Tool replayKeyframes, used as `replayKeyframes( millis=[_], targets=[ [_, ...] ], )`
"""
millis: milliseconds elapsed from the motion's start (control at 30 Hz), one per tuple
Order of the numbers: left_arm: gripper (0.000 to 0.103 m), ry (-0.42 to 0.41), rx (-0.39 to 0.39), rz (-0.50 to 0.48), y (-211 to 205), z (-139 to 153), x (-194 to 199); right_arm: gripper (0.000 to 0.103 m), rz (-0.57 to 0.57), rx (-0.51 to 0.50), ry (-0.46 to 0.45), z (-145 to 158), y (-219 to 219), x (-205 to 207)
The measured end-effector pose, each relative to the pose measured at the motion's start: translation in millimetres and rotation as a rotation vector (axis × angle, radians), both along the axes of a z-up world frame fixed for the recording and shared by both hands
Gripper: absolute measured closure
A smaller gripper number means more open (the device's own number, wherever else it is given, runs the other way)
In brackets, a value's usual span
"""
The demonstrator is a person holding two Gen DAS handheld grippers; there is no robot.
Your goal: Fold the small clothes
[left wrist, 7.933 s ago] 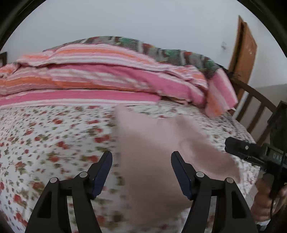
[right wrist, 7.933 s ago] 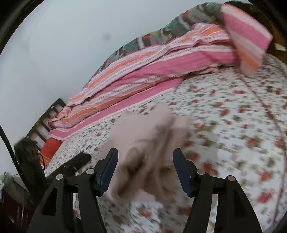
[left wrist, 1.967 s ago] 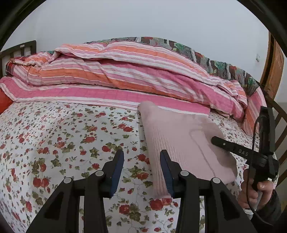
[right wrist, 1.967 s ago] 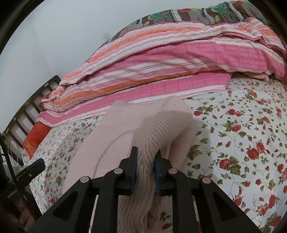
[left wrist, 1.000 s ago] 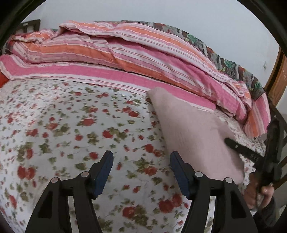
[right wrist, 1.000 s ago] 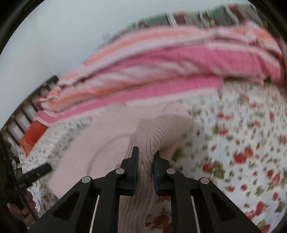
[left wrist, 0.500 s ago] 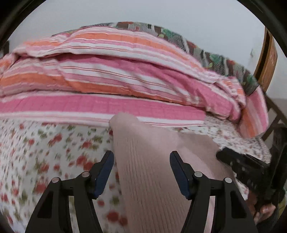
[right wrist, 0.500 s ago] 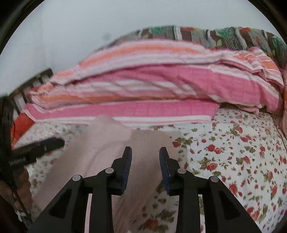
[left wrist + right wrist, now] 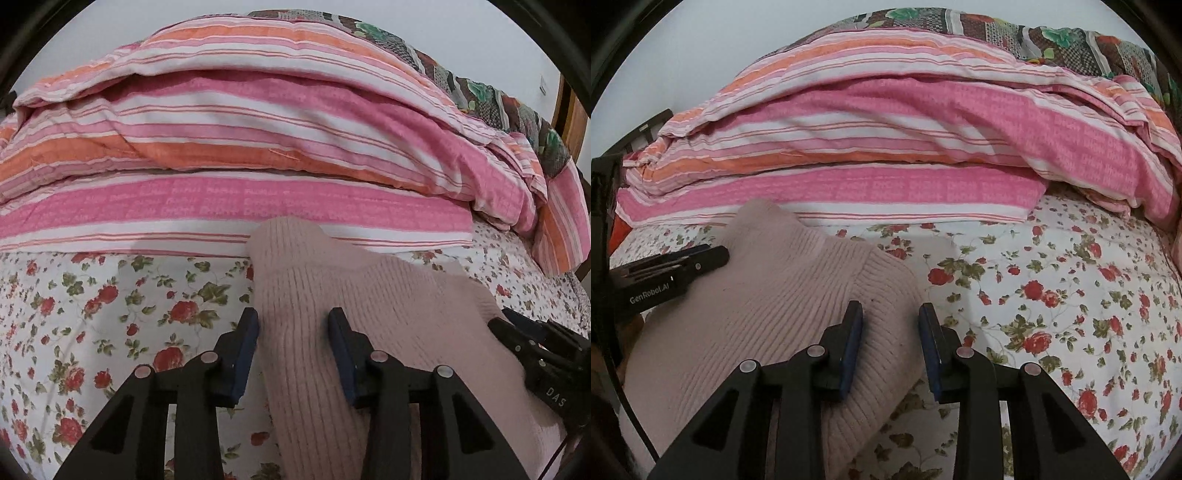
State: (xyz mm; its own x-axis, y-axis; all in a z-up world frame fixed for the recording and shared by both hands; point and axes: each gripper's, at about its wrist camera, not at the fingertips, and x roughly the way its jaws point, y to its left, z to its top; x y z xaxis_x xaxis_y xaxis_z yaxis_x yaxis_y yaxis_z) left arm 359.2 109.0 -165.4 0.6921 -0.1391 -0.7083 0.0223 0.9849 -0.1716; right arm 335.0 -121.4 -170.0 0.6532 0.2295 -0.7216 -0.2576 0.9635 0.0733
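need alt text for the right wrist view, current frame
The open right gripper hovers over the edge of a folded pale pink ribbed knit garment lying on a floral bedsheet. The left gripper reaches in from the left edge, and a striped pink and orange duvet is piled behind.

Both tools (image 9: pixel 293 350) (image 9: pixel 891 341) part-open, level

In the left wrist view, the sweater (image 9: pixel 388 332) lies on the bed (image 9: pixel 110 314) at lower centre, the quilt (image 9: pixel 258 147) piled behind it across the upper frame.
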Motion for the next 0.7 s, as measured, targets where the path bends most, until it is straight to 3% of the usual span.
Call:
replayKeyframes(
  millis=[700],
  targets=[
    [0.058,-0.003,-0.001,0.003,-0.6,-3.7,2.1,0.066,-0.015,0.020,-0.005,-3.9,-3.9,-0.4]
  ],
)
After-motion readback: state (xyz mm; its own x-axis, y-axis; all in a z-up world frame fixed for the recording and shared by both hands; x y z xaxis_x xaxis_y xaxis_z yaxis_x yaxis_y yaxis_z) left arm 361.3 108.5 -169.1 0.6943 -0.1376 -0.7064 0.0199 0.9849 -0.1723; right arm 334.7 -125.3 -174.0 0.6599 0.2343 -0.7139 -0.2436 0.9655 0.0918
